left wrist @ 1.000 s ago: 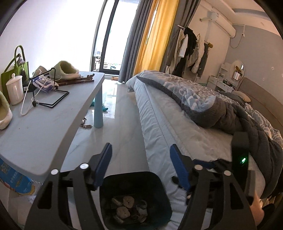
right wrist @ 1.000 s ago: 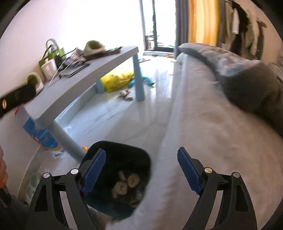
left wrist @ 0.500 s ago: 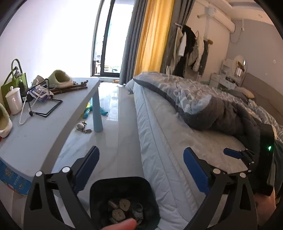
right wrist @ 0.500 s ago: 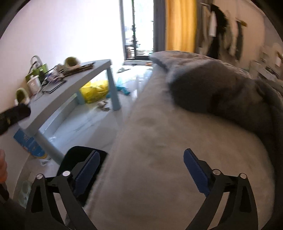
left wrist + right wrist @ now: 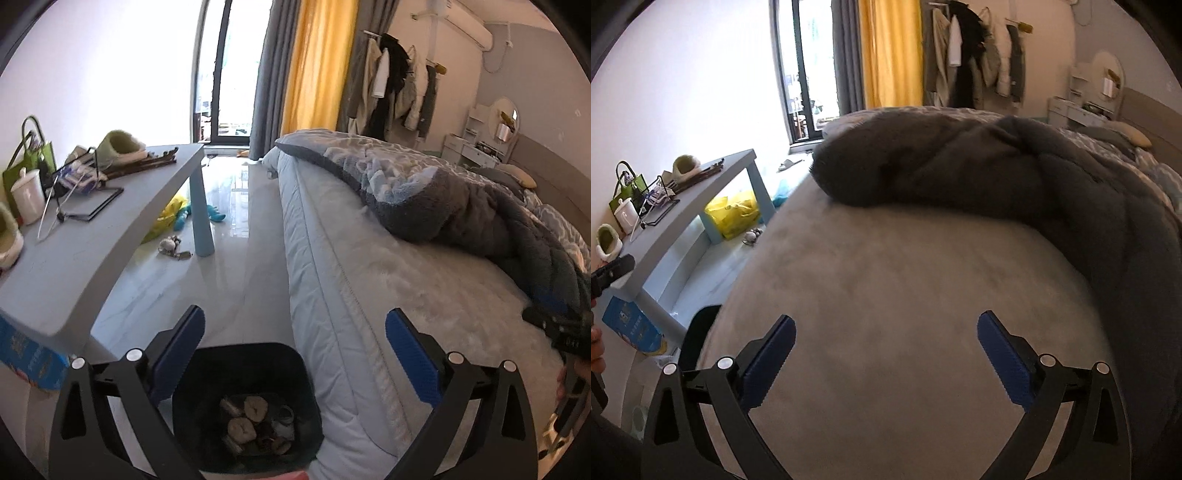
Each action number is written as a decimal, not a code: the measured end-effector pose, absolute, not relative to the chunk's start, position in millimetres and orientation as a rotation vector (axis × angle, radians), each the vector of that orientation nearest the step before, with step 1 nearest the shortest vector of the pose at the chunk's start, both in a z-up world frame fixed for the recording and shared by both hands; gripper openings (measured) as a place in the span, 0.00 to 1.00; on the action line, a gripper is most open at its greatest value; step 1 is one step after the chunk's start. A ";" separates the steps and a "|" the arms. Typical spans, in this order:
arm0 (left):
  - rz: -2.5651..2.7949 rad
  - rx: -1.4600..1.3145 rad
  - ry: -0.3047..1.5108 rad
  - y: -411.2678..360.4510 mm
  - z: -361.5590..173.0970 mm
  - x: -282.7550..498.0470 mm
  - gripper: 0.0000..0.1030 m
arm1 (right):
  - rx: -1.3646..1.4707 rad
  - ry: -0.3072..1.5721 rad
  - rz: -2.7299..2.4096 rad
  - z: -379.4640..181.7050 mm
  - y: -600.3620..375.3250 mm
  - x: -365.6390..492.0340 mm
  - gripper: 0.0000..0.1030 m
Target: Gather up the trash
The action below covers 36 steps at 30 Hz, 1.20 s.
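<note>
Your dark bin (image 5: 243, 373) on the floor beside the bed (image 5: 424, 295) already holds several scraps of trash (image 5: 255, 421), both your left tongs (image 5: 293, 334) and right tongs (image 5: 886, 338) gape wide and empty, and the cluttered counter (image 5: 74, 258) likely remains to be cleared

Your fingers (image 5: 410, 360) carry blue ribbed pads on black frames. Below them the bin (image 5: 207, 373) is black, its trash (image 5: 251, 417) tan and brown. The surface (image 5: 85, 243) is pale grey-blue with a light blue leg (image 5: 201, 218). The bed (image 5: 369, 295) is off-white; its blanket (image 5: 417, 184) is dark grey with a pale blue and white wavy pattern. The curtain (image 5: 317, 62) is yellow beside grey drapes (image 5: 267, 74), the bag (image 5: 733, 216) under the surface yellow, the tote (image 5: 27, 162) green, the cup (image 5: 27, 195) white.
</note>
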State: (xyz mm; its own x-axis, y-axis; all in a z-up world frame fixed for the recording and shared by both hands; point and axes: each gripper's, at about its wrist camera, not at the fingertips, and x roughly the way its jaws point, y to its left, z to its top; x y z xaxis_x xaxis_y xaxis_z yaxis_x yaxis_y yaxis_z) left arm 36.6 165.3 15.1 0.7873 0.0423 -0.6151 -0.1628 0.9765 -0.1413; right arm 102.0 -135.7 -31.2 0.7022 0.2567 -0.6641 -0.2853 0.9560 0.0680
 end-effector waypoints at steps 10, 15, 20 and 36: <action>0.100 -0.156 0.673 143.9 6.8 4.5 0.97 | -0.063 0.688 0.313 -27.0 -151.4 48.8 0.97; 0.123 -0.163 0.676 145.6 6.6 -6.3 0.97 | -0.057 0.673 0.327 -27.2 -153.6 36.1 0.97; 0.121 -0.130 0.668 137.8 7.3 -11.3 0.97 | -0.061 0.676 0.332 -29.9 -152.0 30.5 0.97; 0.099 -0.112 0.662 126.0 4.4 -11.7 0.97 | -0.054 0.676 0.331 -31.4 -152.7 29.7 0.97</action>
